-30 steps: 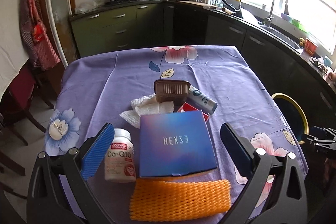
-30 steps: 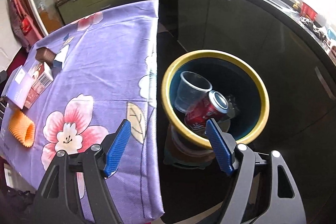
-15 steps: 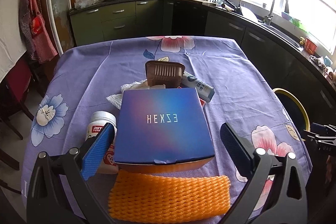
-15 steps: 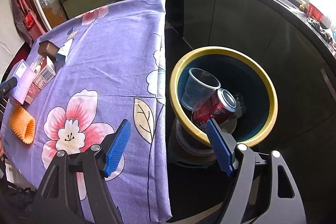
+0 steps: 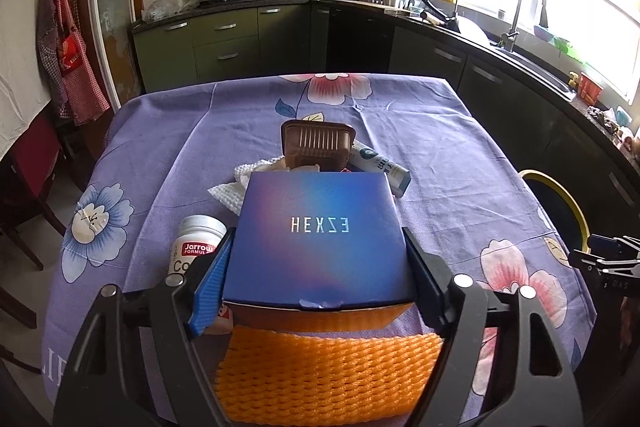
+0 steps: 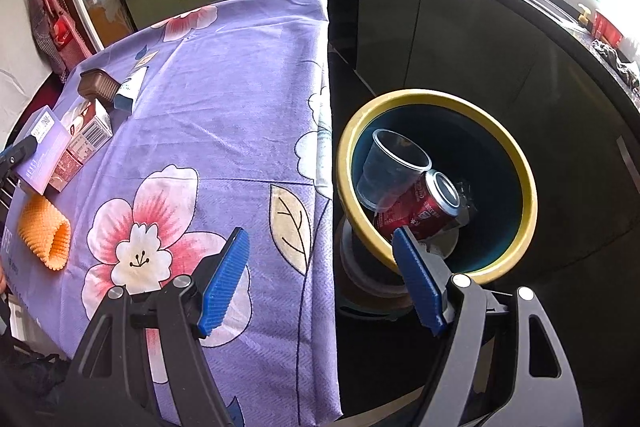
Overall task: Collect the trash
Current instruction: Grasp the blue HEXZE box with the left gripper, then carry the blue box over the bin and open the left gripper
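A blue box (image 5: 320,227) marked HEXZE lies on the purple flowered tablecloth (image 5: 440,155), and my left gripper (image 5: 318,247) straddles it. Its jaws are closing, and both blue pads (image 5: 214,279) sit against the box's sides. An orange foam net (image 5: 328,371) lies just in front of the box, and a white supplement bottle (image 5: 196,247) lies at its left. My right gripper (image 6: 320,235) hangs open and empty over the table's right edge. Beside it is a yellow-rimmed bin (image 6: 436,99) holding a clear cup (image 6: 396,163) and a red can (image 6: 424,207).
Behind the box are a brown plastic tray (image 5: 318,143), a white tube (image 5: 380,167) and crumpled tissue (image 5: 236,187). A red carton (image 6: 86,139) lies beside the box. Dark kitchen cabinets (image 6: 460,39) stand close behind the bin, and chairs (image 5: 28,163) stand left of the table.
My left gripper has moved forward over the blue box, and its jaws have narrowed from wide apart to touching the box's sides. The right gripper has stayed open by the bin.
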### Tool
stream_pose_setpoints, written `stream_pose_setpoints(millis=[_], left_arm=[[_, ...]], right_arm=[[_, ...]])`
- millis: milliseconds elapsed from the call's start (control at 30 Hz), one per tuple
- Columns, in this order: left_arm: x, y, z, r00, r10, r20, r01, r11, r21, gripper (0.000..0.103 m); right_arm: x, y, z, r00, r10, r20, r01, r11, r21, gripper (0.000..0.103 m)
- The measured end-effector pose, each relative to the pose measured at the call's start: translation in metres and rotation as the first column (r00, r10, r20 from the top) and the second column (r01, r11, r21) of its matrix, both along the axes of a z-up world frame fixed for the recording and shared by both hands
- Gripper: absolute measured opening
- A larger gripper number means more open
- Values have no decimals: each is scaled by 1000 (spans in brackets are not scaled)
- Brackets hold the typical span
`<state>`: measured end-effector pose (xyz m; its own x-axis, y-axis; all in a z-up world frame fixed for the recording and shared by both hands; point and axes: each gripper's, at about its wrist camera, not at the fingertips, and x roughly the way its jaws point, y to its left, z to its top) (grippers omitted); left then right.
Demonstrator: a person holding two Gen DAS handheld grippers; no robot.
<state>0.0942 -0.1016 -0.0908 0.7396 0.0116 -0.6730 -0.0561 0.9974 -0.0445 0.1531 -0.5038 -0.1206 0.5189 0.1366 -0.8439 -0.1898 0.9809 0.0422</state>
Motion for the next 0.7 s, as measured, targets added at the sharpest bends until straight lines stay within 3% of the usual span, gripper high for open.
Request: stream_pose_setpoints(millis=[300,567,700], left_arm=[[-7,8,27,997,-74,31,75,996,-37,73],[9,17,72,981,-194,15,195,976,-97,73],[16,11,88,972,-233,20,233,968,-89,73]], right_arm=[[-4,1,2,1000,3,4,-3,1000,-2,73],[-13,-4,6,1000,-4,19,4,1000,3,73],[-19,-13,2,1000,-22,13,22,1000,10,73]])
